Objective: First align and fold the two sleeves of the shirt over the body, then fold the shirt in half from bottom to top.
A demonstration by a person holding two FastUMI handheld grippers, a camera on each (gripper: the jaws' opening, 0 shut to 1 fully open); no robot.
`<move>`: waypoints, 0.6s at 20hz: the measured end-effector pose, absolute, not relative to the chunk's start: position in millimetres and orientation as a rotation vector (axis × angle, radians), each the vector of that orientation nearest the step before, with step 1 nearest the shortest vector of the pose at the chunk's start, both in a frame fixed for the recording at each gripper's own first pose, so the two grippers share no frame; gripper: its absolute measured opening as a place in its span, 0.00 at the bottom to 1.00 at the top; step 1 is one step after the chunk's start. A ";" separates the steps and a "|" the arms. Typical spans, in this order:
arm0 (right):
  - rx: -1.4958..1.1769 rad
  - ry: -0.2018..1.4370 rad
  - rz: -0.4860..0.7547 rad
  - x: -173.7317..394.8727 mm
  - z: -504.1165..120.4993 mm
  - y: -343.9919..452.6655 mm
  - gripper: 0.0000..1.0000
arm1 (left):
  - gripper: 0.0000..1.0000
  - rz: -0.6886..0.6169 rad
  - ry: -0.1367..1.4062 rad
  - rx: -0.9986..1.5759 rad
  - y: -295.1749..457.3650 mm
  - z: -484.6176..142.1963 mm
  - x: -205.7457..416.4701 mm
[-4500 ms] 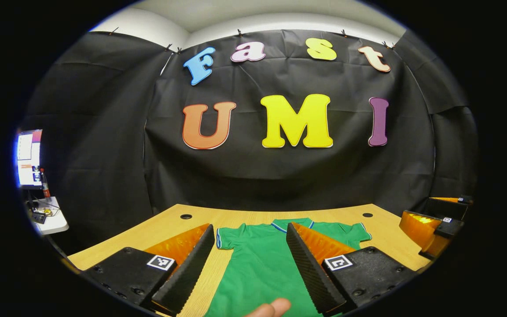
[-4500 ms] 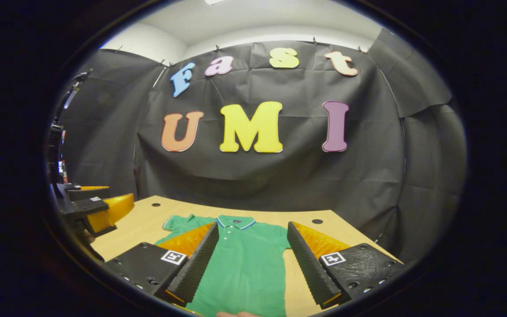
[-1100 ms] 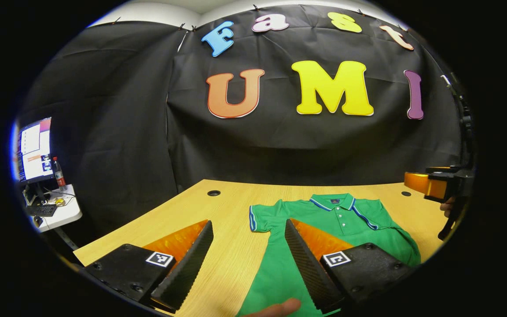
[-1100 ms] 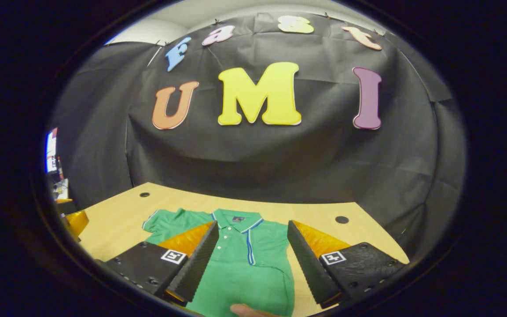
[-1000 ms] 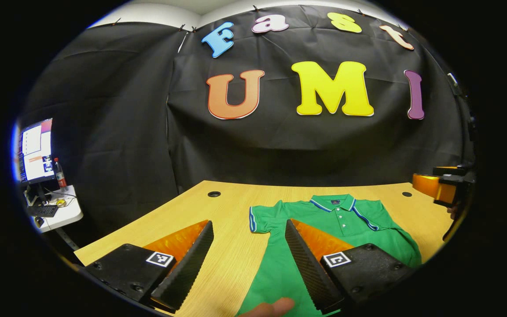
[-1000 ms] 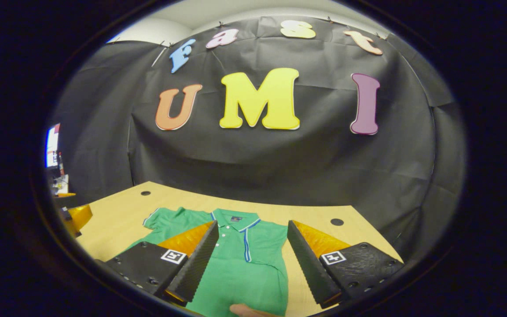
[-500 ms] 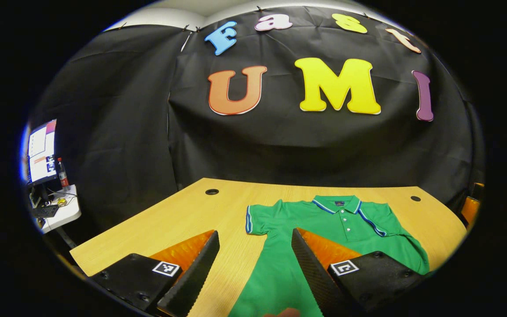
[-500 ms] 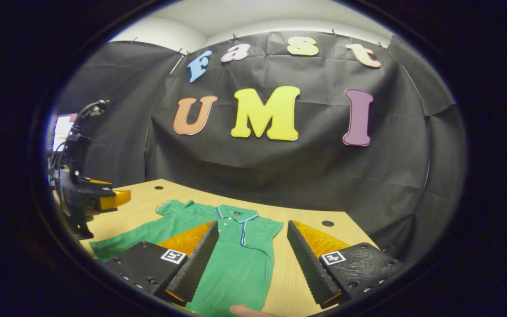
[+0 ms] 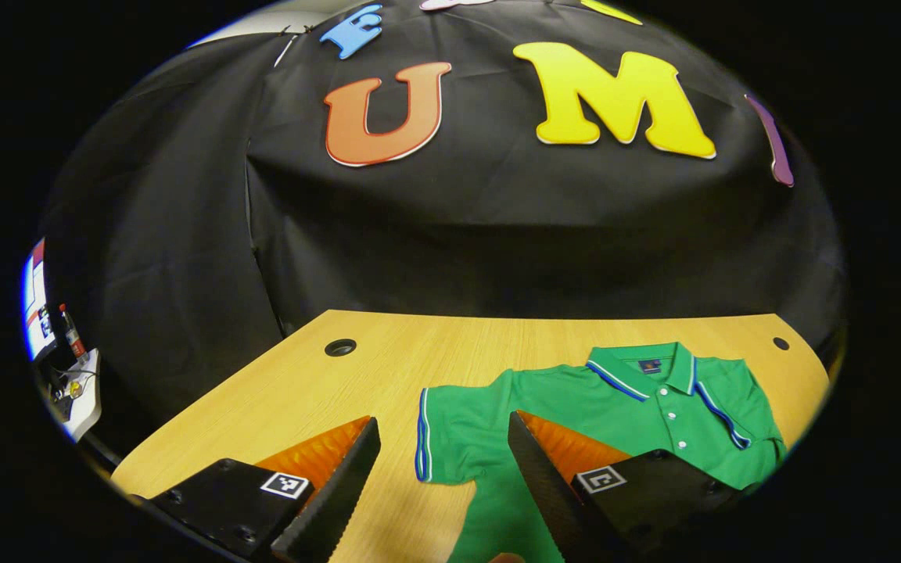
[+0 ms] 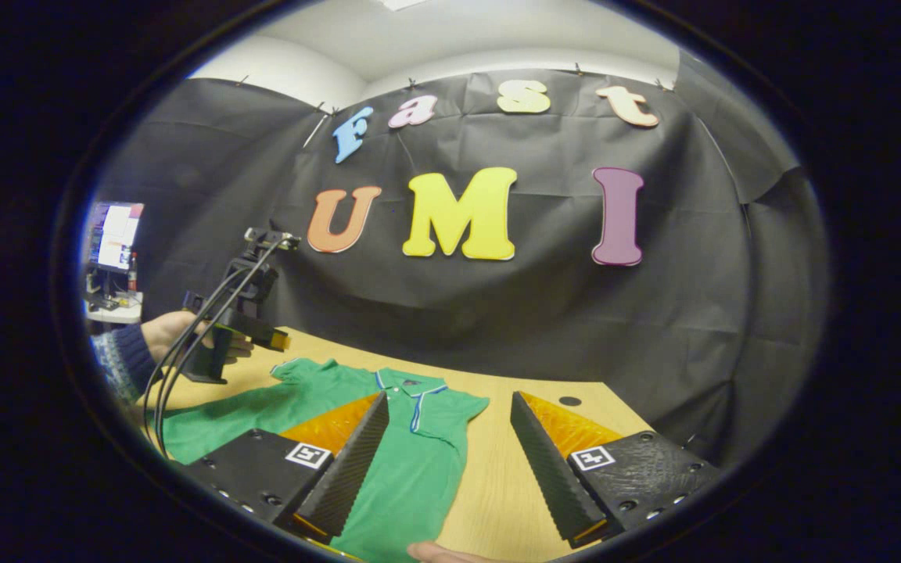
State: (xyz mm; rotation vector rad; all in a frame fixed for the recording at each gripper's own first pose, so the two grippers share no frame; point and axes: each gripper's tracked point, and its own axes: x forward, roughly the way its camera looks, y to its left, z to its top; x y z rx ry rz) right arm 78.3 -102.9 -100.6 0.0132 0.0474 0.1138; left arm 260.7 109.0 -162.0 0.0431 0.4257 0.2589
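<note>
A green polo shirt [image 9: 576, 407] with blue-trimmed collar lies flat on the wooden table [image 9: 302, 399]. Its left sleeve [image 9: 450, 438] is spread out sideways. My left gripper [image 9: 443, 489] hovers open just before that sleeve, which sits between the two fingers. The right sleeve looks folded in over the body, its blue trim [image 9: 720, 414] lying beside the buttons. In the right gripper view the shirt [image 10: 419, 461] lies under my open right gripper [image 10: 443, 465]. Farther left there, a hand [image 10: 173, 328] holds the left gripper [image 10: 243, 328] above the left sleeve [image 10: 298, 367].
The table has cable holes [image 9: 339, 347] [image 9: 779, 343] [image 10: 569, 401] near its far edge. A monitor [image 10: 114, 234] and a small side table [image 9: 79, 383] stand off to the left. Bare wood [image 10: 497, 485] lies right of the shirt.
The left gripper has moved forward and down toward the left sleeve, which now lies between its fingers. The right gripper's view has swung, bringing the left gripper and hand into it. Both stay open.
</note>
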 end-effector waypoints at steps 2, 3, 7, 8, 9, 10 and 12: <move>0.051 0.059 0.113 83.7 -106.4 -107.4 0.96 | 1.00 0.283 0.479 0.009 121.2 -176.1 283.6; 0.064 0.069 0.116 84.5 -110.4 -108.6 0.96 | 1.00 0.274 0.502 -0.018 123.4 -184.8 296.7; 0.066 0.084 0.118 90.6 -121.4 -111.2 0.95 | 1.00 0.308 0.638 -0.074 151.9 -222.6 317.2; 0.063 0.089 0.123 91.8 -123.1 -110.7 0.95 | 1.00 0.312 0.656 -0.079 154.2 -232.9 318.5; 0.064 0.091 0.127 93.2 -125.3 -110.3 0.96 | 1.00 0.306 0.691 -0.074 153.0 -244.3 317.7; 0.071 0.091 0.128 94.6 -125.5 -110.4 0.95 | 0.93 0.293 0.734 -0.069 151.3 -254.9 312.2; 0.102 0.079 0.130 94.1 -122.0 -112.0 0.95 | 0.83 0.271 0.693 -0.117 145.7 -249.9 321.4</move>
